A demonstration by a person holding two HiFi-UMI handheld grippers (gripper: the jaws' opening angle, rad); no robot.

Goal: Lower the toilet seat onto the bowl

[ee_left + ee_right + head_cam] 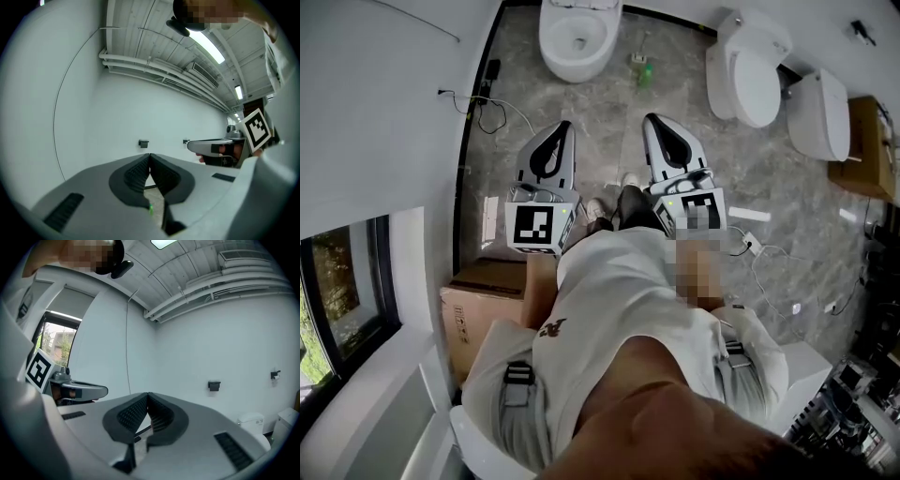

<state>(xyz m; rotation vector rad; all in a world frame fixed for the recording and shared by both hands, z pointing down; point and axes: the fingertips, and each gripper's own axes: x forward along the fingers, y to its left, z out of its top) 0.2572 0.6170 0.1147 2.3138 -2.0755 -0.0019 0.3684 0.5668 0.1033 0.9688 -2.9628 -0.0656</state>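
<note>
Marble floor carried the toilet bowl [577, 42] at its far edge, toilet seat [581, 5] apparently raised. We held left hand-held gripper [562, 131] and right hand-held gripper [654, 124] closed, empty, level, well apart from it, probably ready for approach.

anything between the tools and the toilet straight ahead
Nothing visible does: bare floor lies between the left tool, the right tool and the toilet. A green bottle stands off to one side, a black cable by the wall.
</note>
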